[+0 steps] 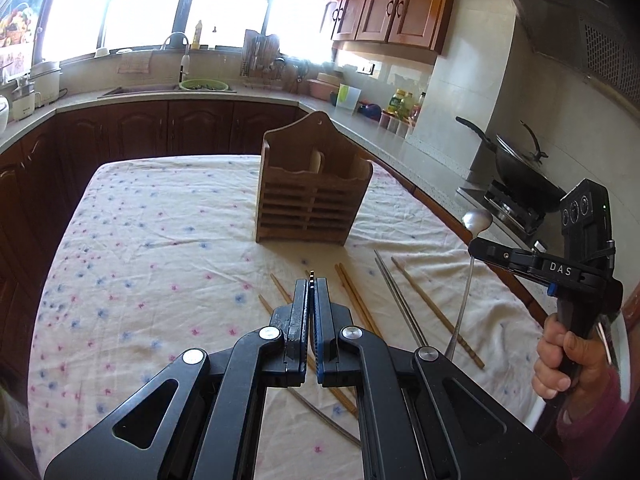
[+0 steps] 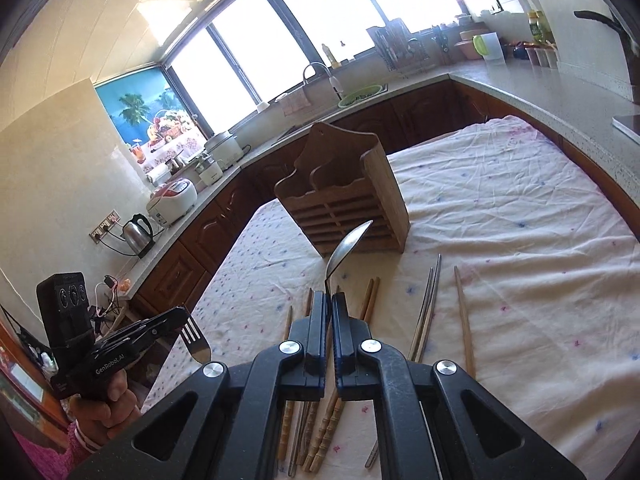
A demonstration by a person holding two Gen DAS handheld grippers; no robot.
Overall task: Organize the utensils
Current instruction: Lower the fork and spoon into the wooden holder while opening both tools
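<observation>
A wooden utensil holder [image 1: 312,196] with two compartments stands upright on the flowered tablecloth [image 1: 152,248]; it also shows in the right wrist view [image 2: 348,200]. My left gripper [image 1: 311,282] is shut on a metal fork [image 2: 195,340], held above the table's left side. My right gripper [image 2: 331,296] is shut on a metal spoon [image 2: 346,246], bowl up, in front of the holder; the spoon also shows in the left wrist view [image 1: 476,222]. Several wooden chopsticks [image 1: 432,304] and metal chopsticks [image 2: 430,300] lie loose on the cloth below the grippers.
Kitchen counters wrap around the table: a sink [image 1: 140,89] at the back, a wok on a stove [image 1: 520,176] to the right, a kettle [image 2: 136,234] and rice cooker [image 2: 172,200] to the left.
</observation>
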